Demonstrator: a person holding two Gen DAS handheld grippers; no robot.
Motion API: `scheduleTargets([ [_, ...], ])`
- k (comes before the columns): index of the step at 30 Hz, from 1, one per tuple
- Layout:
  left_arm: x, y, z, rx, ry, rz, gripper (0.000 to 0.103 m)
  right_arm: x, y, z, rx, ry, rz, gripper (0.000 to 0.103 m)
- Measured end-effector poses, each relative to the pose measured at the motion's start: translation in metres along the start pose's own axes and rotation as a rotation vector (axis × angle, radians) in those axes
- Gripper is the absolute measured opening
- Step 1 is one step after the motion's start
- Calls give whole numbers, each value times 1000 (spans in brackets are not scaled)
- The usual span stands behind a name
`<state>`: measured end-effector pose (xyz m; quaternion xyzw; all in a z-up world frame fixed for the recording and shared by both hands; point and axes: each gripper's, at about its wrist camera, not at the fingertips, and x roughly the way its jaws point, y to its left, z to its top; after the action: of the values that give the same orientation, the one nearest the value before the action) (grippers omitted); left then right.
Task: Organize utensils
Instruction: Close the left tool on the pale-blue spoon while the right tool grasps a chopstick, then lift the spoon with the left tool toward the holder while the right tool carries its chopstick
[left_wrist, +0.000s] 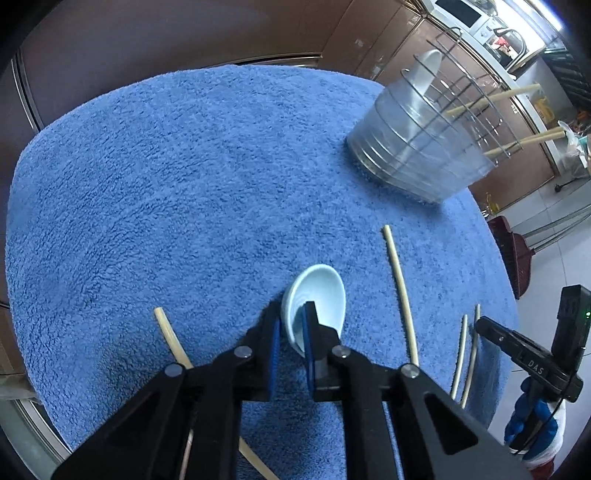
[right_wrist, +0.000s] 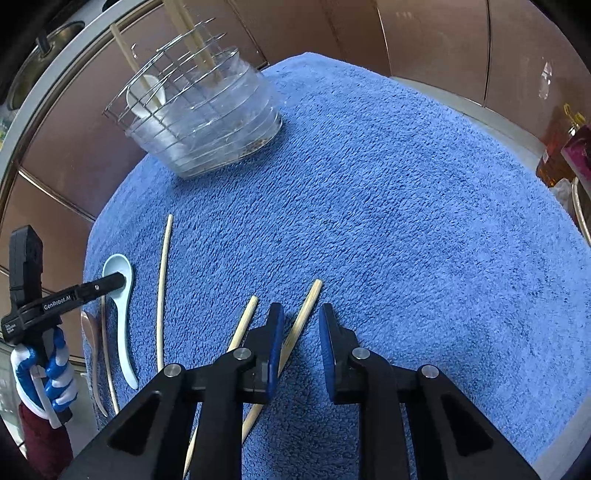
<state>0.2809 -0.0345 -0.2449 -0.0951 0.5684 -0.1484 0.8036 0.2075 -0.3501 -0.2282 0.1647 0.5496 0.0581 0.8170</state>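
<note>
The step in hand looks like the pickup of two pieces at once. The left gripper (left_wrist: 291, 328) is pinching the near wall of the pale blue spoon's (left_wrist: 317, 295) bowl, one pad outside and one inside, while the spoon lies on the blue towel (left_wrist: 184, 184) near the left edge. The right gripper (right_wrist: 301, 332) straddles a chopstick (right_wrist: 299, 328) lying on the towel; its left pad sits against the stick but the right pad stands clear, so the jaws are spread and nothing is gripped. The next move likely calls for the right jaws to close fully on the stick, then both pieces to be lifted and carried to the far rack without the spoon slipping from its thin-walled hold. That wire rack (right_wrist: 207, 110), set in a clear plastic tub at the far side of the towel, already holds a white spoon (right_wrist: 146, 94) and several upright chopsticks (right_wrist: 195, 44). More chopsticks lie loose on the towel between the two grippers.
</note>
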Motion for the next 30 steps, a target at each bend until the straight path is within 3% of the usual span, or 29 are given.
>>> scheduleTargets([
  [5, 3, -9, -1, 9, -1, 13, 10, 3, 9, -1, -19, 21, -40, 20],
  [16, 4, -22, -1, 33, -20, 0, 8, 17, 30, 5, -36, 49, -110, 7],
  [22, -17, -29, -7, 54, -84, -28, 7, 5, 27, -3, -17, 9, -57, 5],
  [30, -49, -41, -25, 80, -185, -16, 7, -42, 26, -26, -63, -138, 11, 5],
])
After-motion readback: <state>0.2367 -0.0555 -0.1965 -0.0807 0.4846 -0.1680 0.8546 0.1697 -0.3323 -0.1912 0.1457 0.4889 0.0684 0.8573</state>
